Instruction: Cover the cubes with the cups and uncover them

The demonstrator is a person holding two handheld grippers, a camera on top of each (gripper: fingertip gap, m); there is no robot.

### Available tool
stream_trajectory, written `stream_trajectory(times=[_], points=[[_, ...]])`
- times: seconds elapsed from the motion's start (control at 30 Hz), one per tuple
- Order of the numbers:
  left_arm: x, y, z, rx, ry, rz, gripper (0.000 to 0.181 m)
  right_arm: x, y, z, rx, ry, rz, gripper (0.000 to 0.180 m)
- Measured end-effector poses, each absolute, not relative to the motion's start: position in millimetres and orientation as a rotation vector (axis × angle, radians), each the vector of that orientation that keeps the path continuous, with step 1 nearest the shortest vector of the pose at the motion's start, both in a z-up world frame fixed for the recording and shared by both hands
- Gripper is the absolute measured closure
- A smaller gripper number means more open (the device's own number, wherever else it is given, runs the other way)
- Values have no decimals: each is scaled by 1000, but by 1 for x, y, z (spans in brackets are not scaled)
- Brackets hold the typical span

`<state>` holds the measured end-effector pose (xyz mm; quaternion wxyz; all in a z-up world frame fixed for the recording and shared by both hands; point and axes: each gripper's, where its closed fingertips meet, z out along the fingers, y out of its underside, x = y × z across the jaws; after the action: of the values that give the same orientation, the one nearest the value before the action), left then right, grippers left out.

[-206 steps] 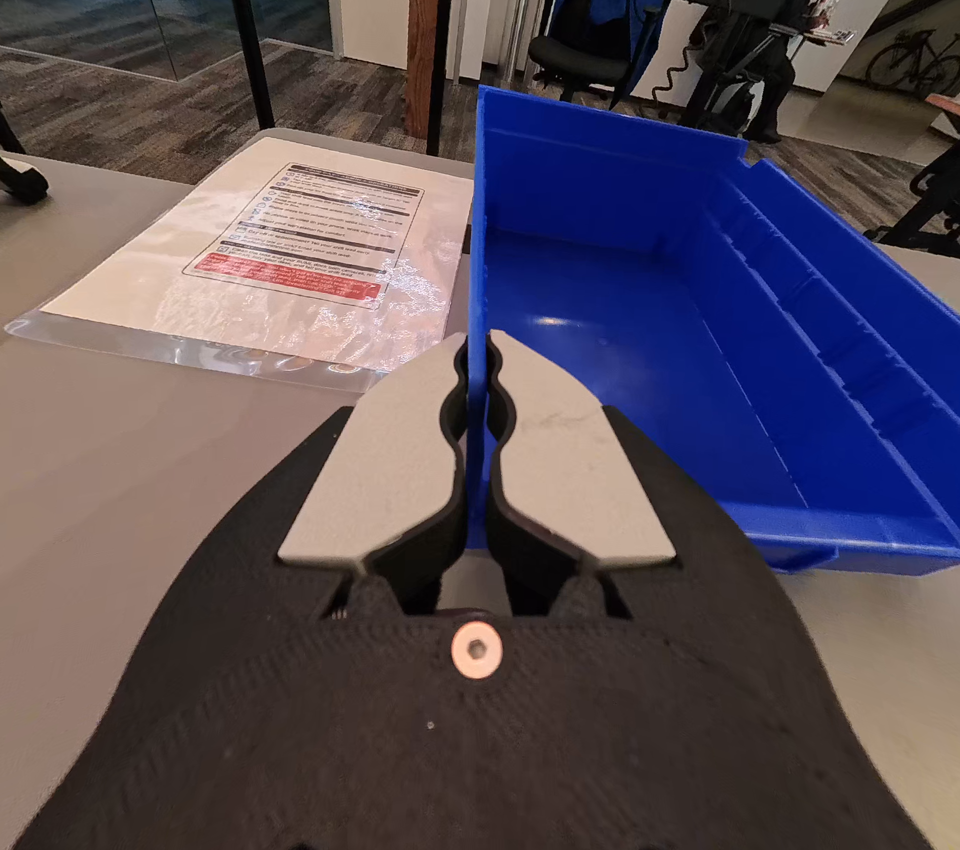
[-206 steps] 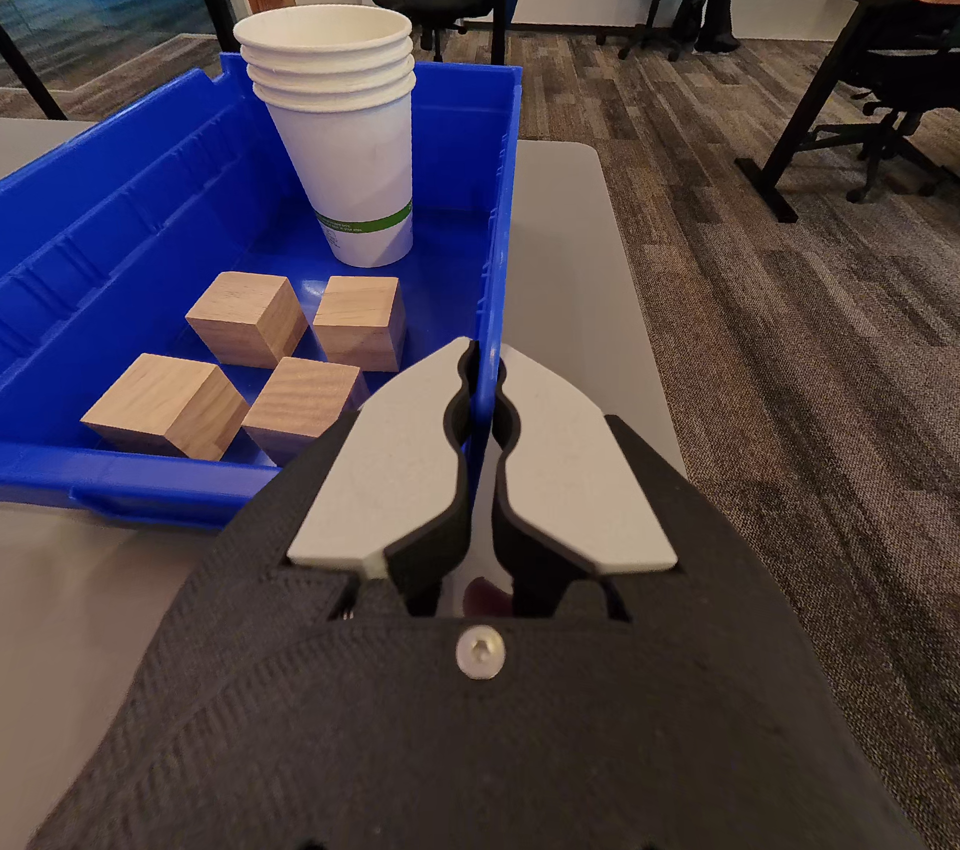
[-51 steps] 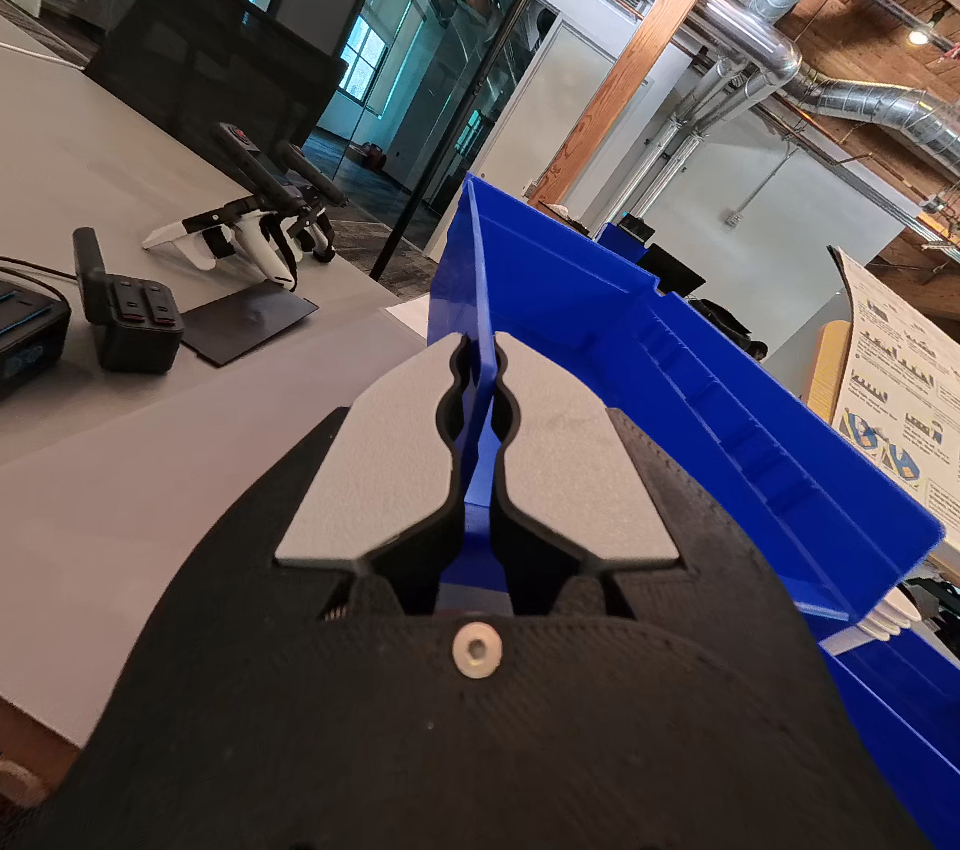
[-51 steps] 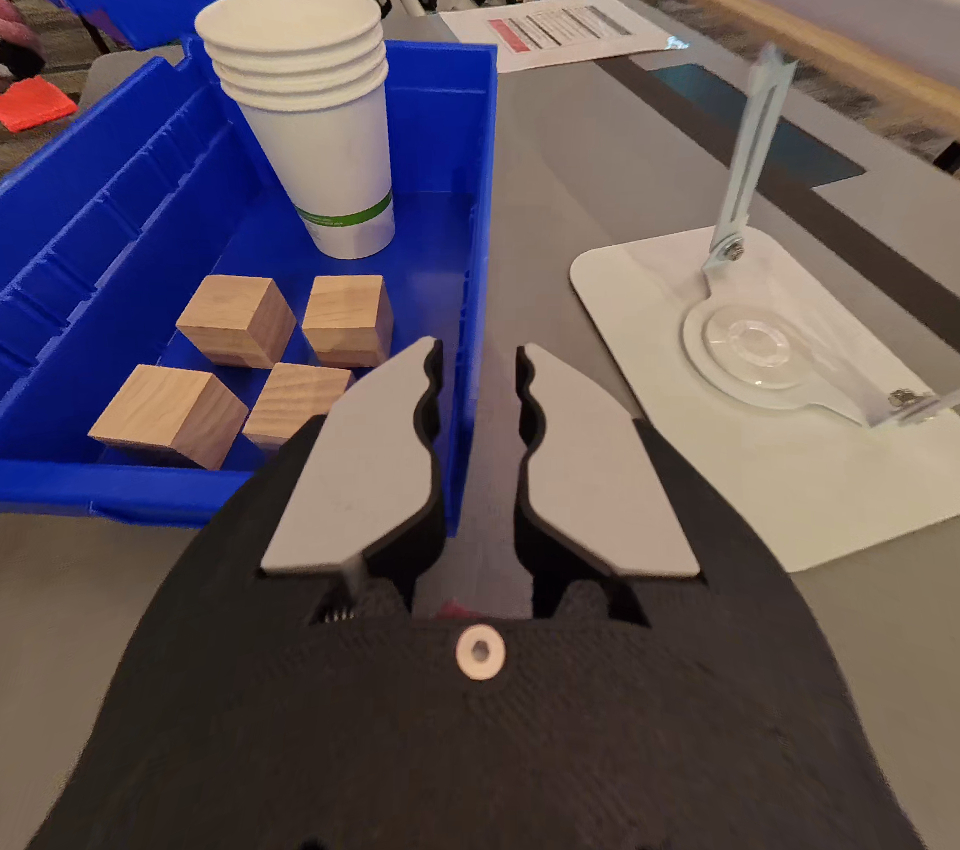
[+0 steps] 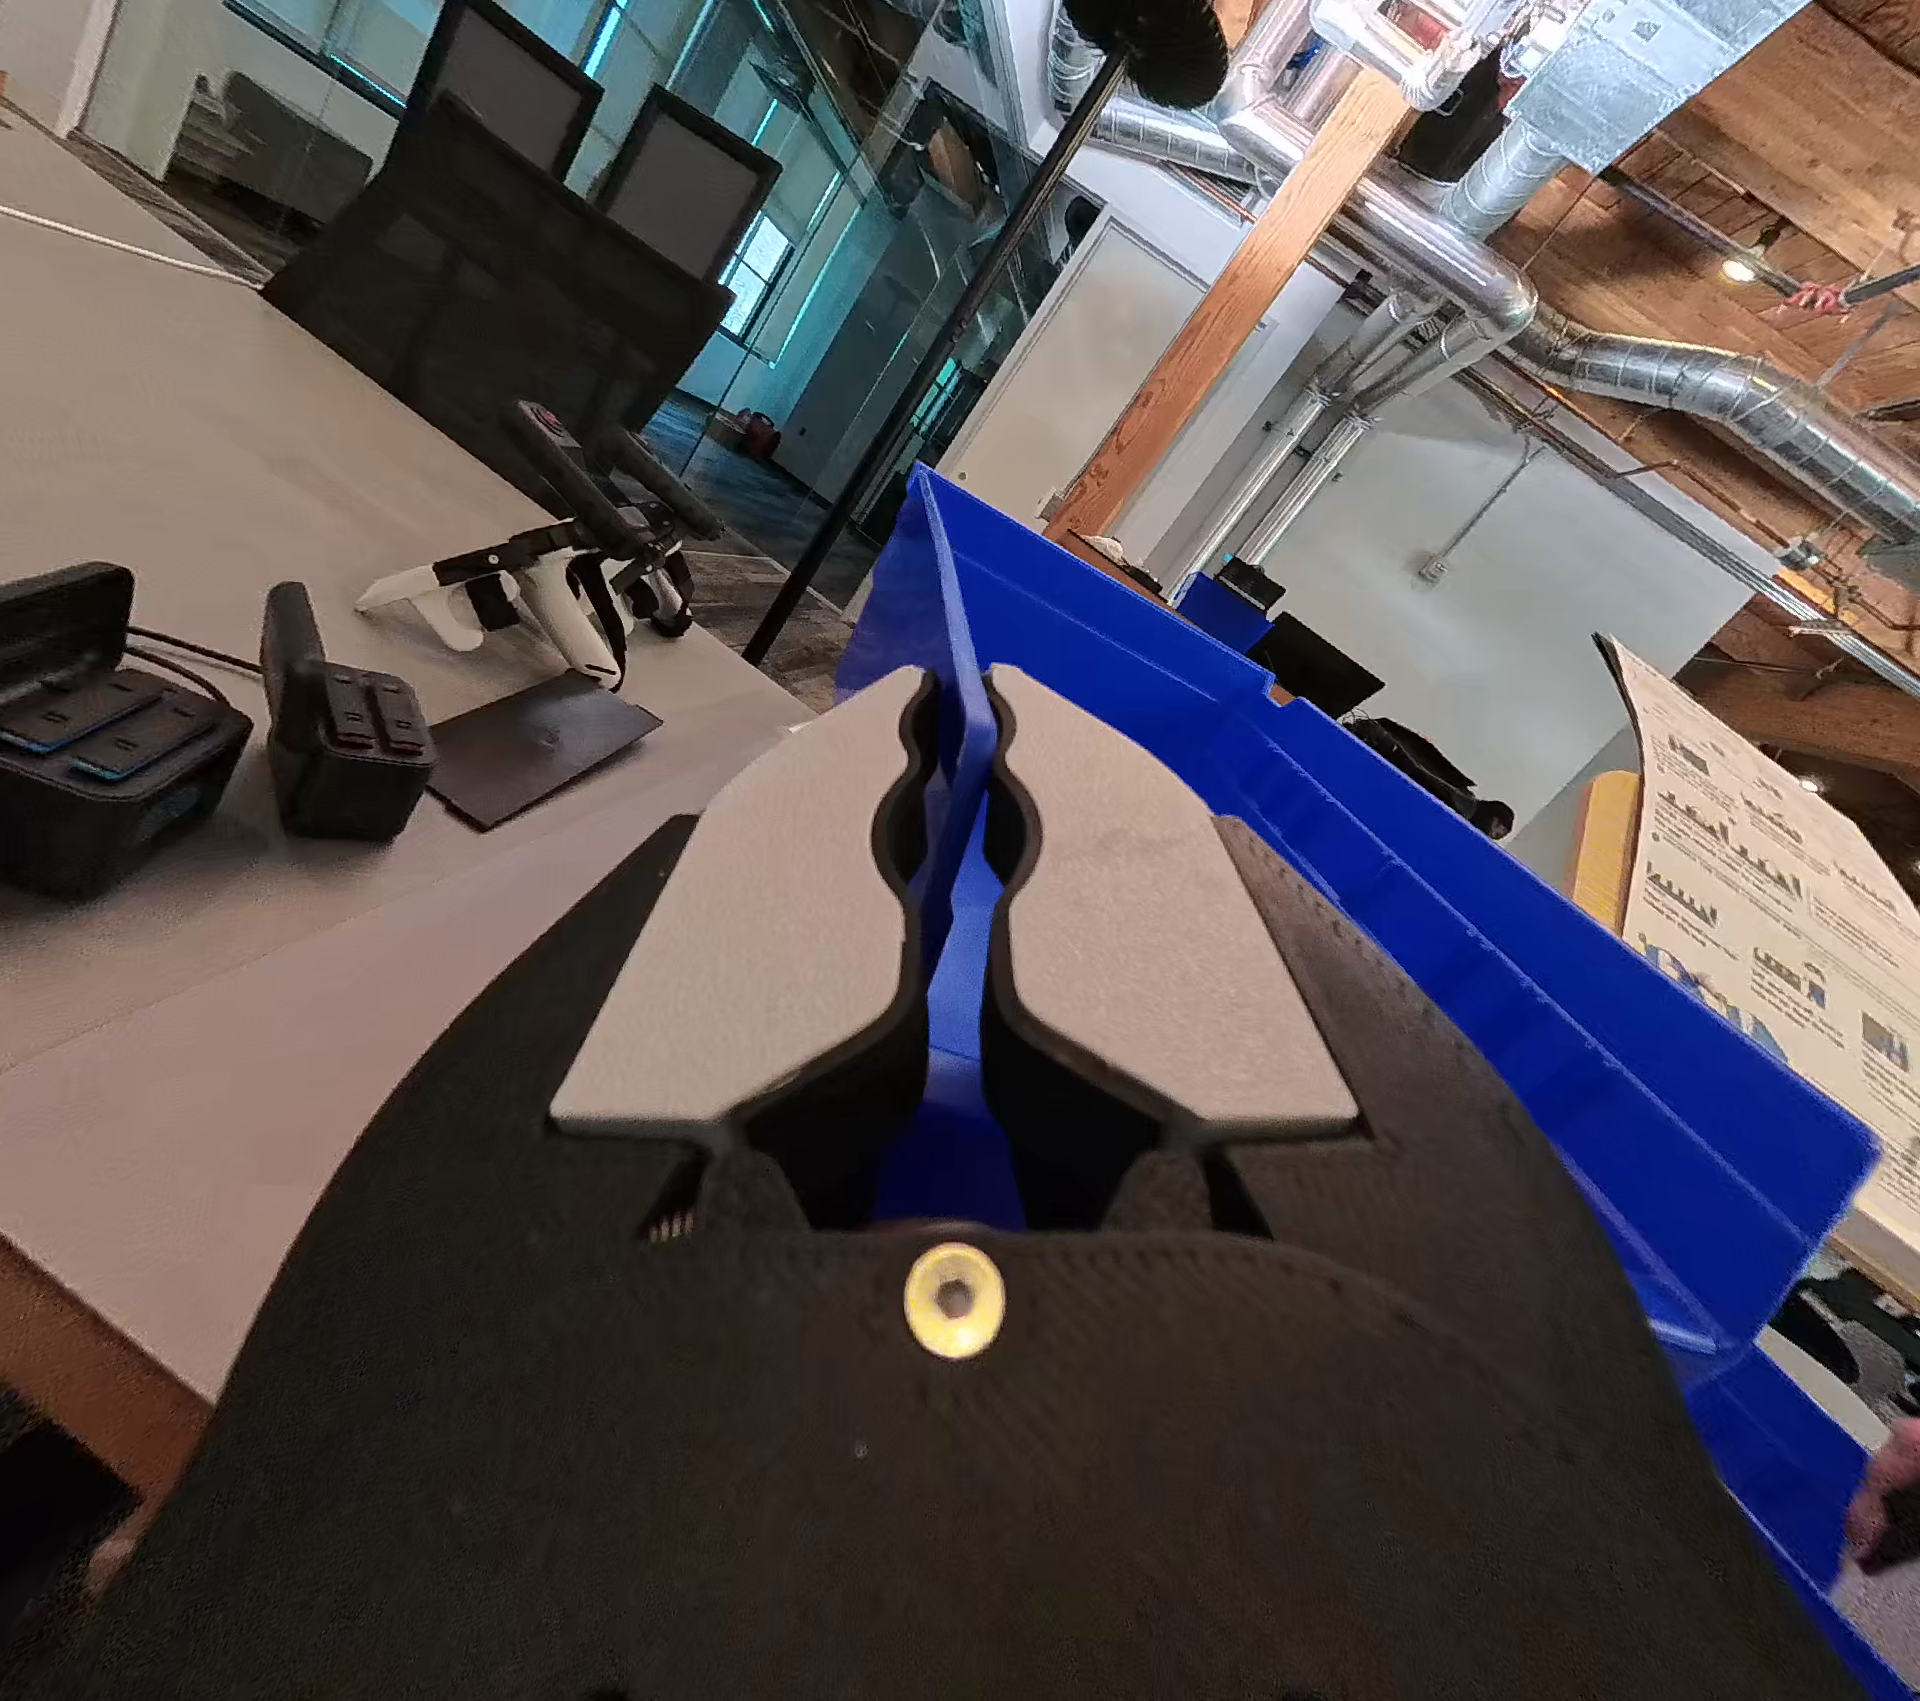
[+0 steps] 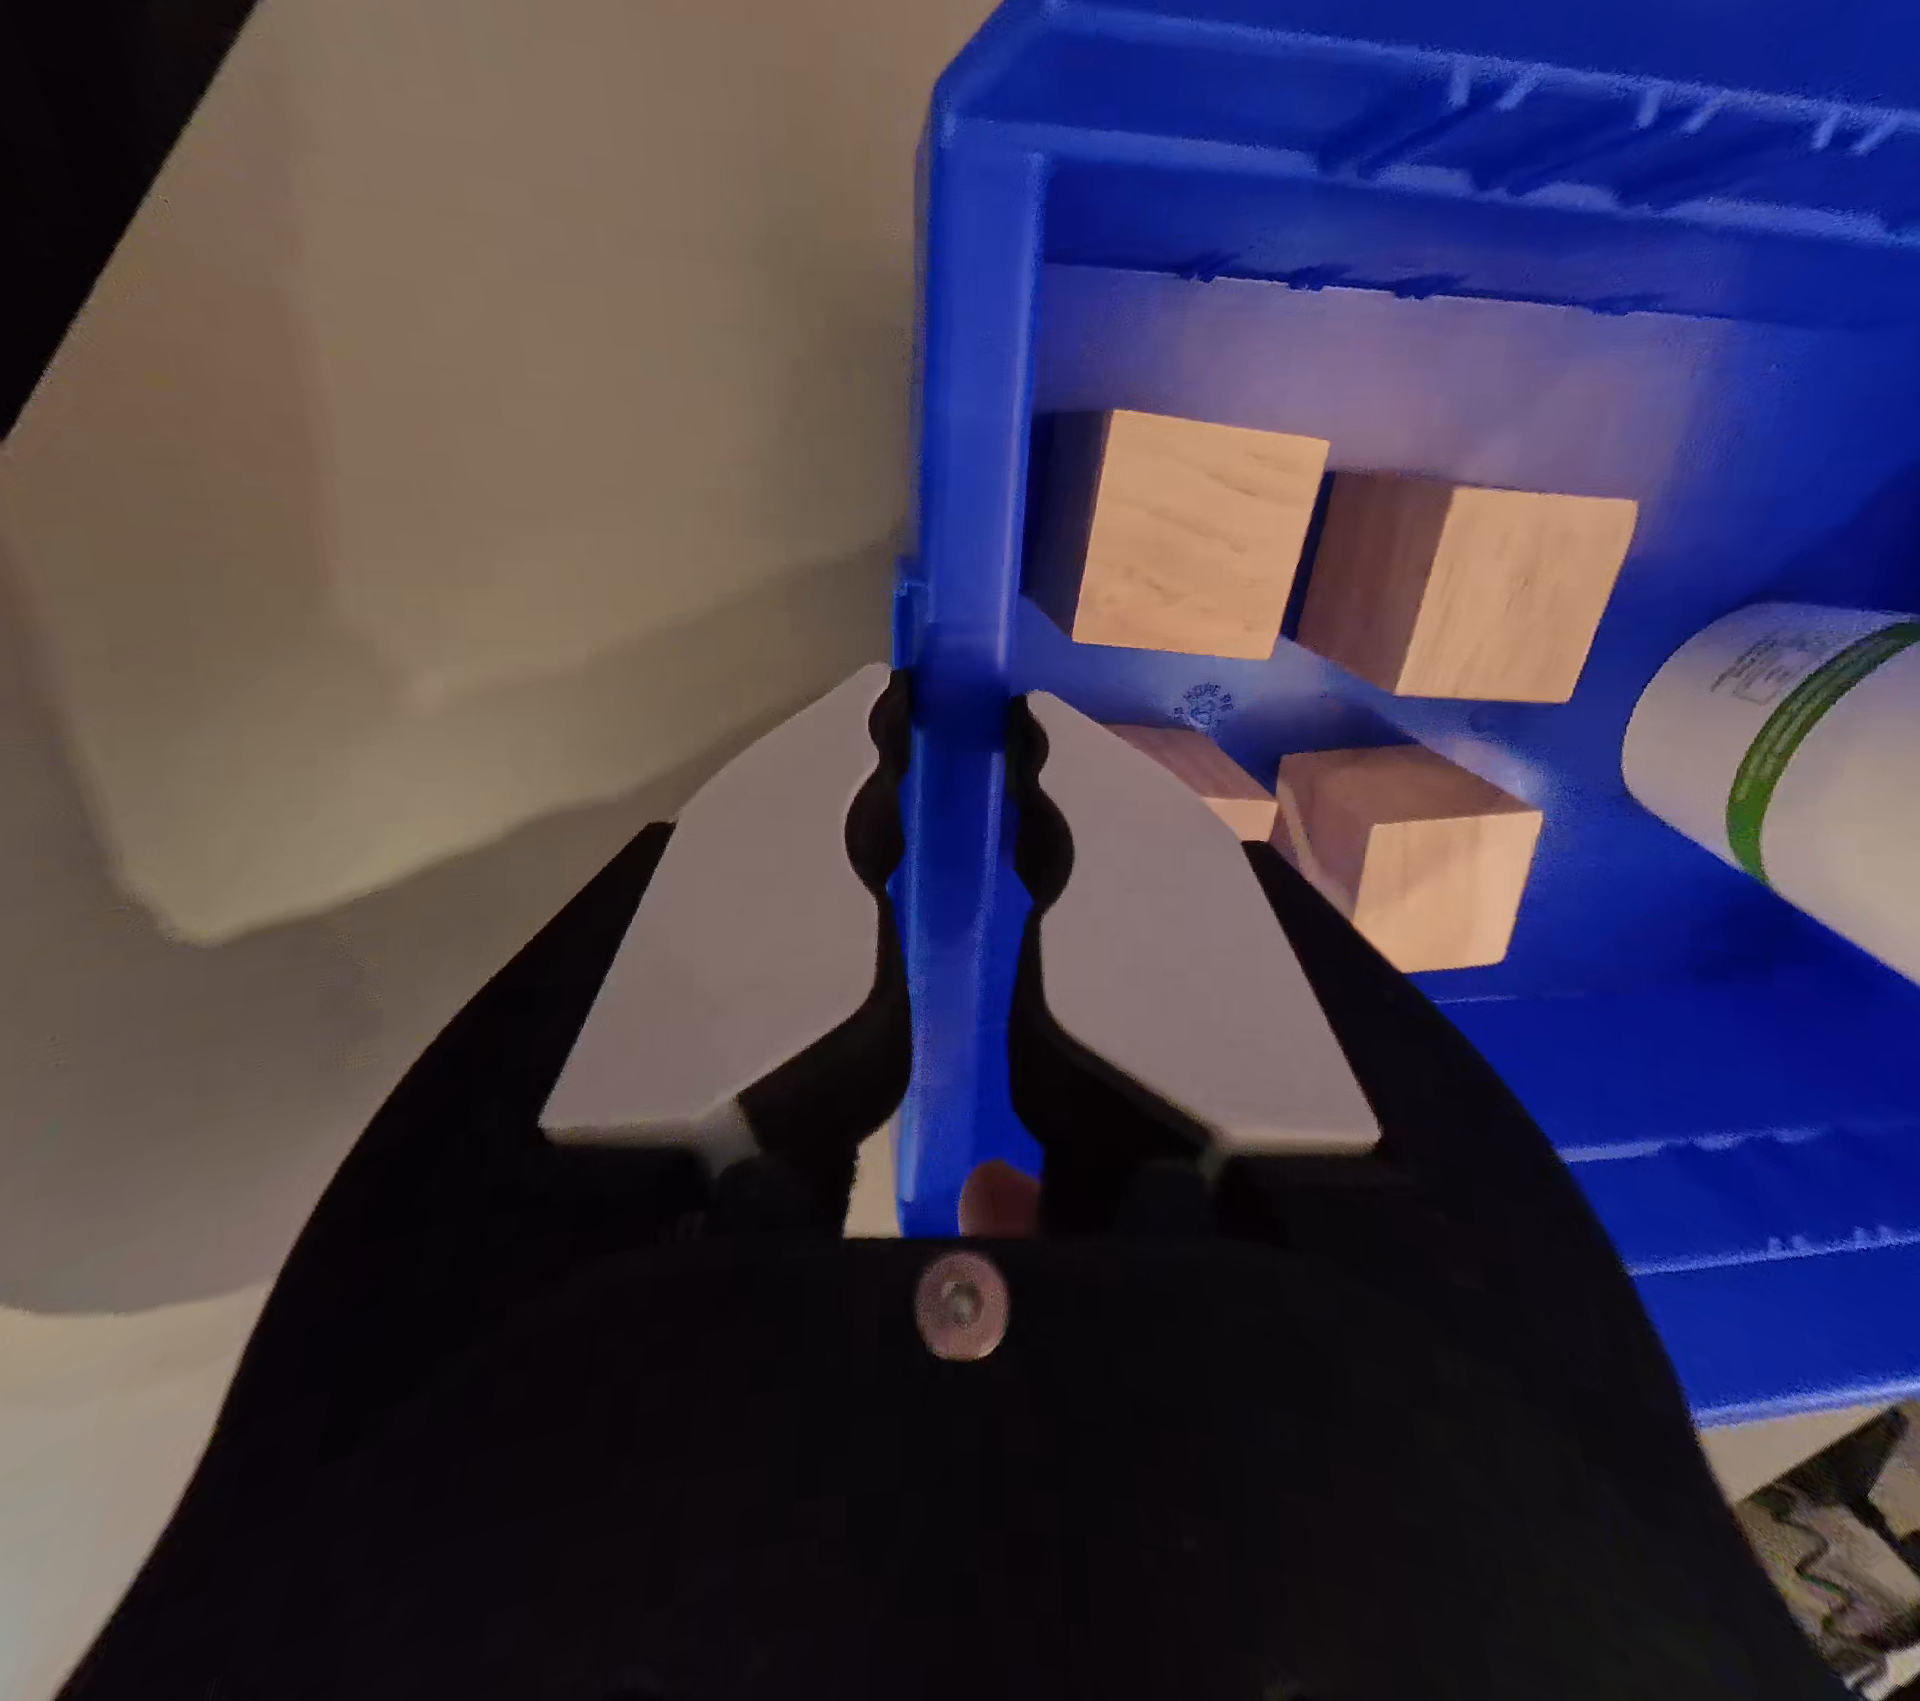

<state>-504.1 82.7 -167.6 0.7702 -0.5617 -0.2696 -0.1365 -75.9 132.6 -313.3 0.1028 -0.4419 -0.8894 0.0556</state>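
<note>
- Gripping a blue bin (image 5: 1455,903) by its wall: left gripper (image 5: 954,695) has both fingers pressed onto the thin upright edge, wall sandwiched between them.
- Right gripper (image 6: 956,706) likewise pinches a bin (image 6: 1455,217) rim, one finger outside, one inside.
- Cannot tell whether both views show one bin or two; the left view's bin looks tipped up against the ceiling pipes, with more blue plastic below it.
- Four wooden cubes (image 6: 1184,550) sit loose on the bin floor in the right view, clustered near the pinched wall, none covered.
- Cup stack (image 6: 1787,747), white with a green band, shows at the right edge beside the cubes; only its lower part is visible.
- Table (image 5: 208,425) beyond holds dark gadgets, well apart from the bin.
- Judgement: setup stage, bin being carried or tipped; no covering begun.
- Risks:
  - Cubes sliding and tumbling together if the bin tilts, knocking the cups over.
  - Thin smooth wall slipping from the fingers, since each grip bites only an edge.
  - Uneven lift between hands could twist the bin and dump the contents off the table edge.
</note>
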Motion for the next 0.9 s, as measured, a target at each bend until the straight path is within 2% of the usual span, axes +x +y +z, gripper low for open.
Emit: stream_trajectory(times=[0.5,0.9], points=[[-525,71,-171,-1213,-613,-248,176,-210,213,-314,-1748,-2314,168,162],[-530,76,-179,-1215,-628,-264,176,-276,297,-314,-1997,-2083,154,162]])
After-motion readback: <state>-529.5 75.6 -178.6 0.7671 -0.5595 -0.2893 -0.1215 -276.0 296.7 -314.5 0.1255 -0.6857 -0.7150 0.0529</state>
